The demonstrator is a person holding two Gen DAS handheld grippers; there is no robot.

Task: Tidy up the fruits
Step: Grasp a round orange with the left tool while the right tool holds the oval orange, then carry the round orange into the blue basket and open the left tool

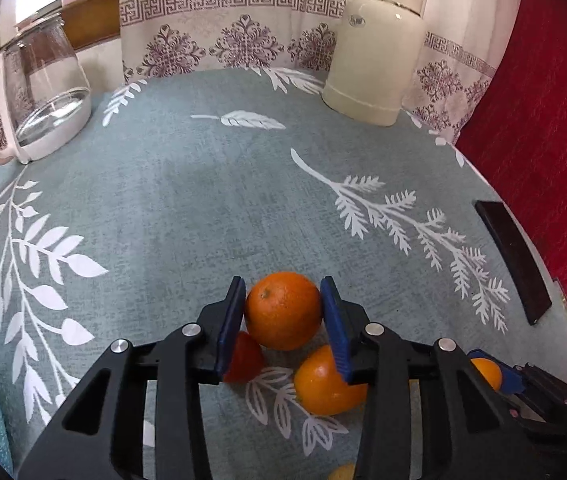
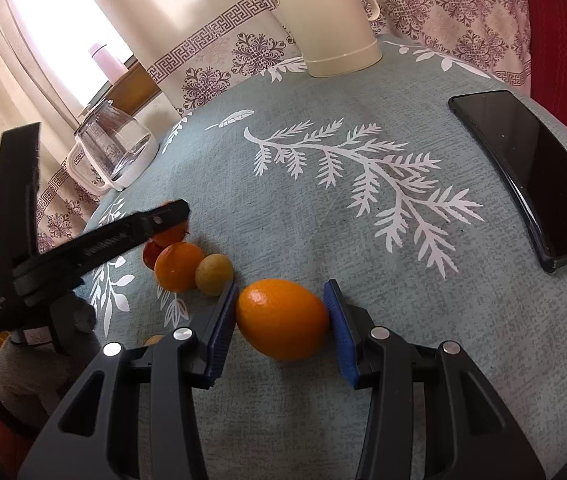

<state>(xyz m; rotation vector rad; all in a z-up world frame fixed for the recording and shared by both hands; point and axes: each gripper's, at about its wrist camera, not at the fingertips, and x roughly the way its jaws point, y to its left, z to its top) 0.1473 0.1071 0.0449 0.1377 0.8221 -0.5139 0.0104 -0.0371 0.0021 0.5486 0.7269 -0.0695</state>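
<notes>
**Both claws closed around oranges on the bench**

The left claw (image 1: 283, 312) pinches a round orange (image 1: 282, 310) between its blue pads, both pads touching the fruit's sides. The jaws are spread only as wide as the fruit. Just below it, under the claw, lie a second orange (image 1: 323, 382) and a red fruit (image 1: 245, 358), the latter partly hidden behind the left pad. Whether the gripped orange rests on the cloth or is lifted cannot be told.

The right claw (image 2: 282, 318) grips an oval orange (image 2: 282, 319), its skin glossy and dimpled, pads pressed on either side. It sits low over the teal leaf-patterned tablecloth (image 2: 323, 220) covering the bench. Just beside its left pad is a small yellow-green fruit (image 2: 214, 274), touching another orange (image 2: 178, 266); a red fruit (image 2: 151, 254) lies behind.

Further back stand a cream thermos (image 1: 377, 48) and a glass kettle (image 1: 41, 88). A dark phone (image 2: 531, 176) lies near the right edge.
</notes>
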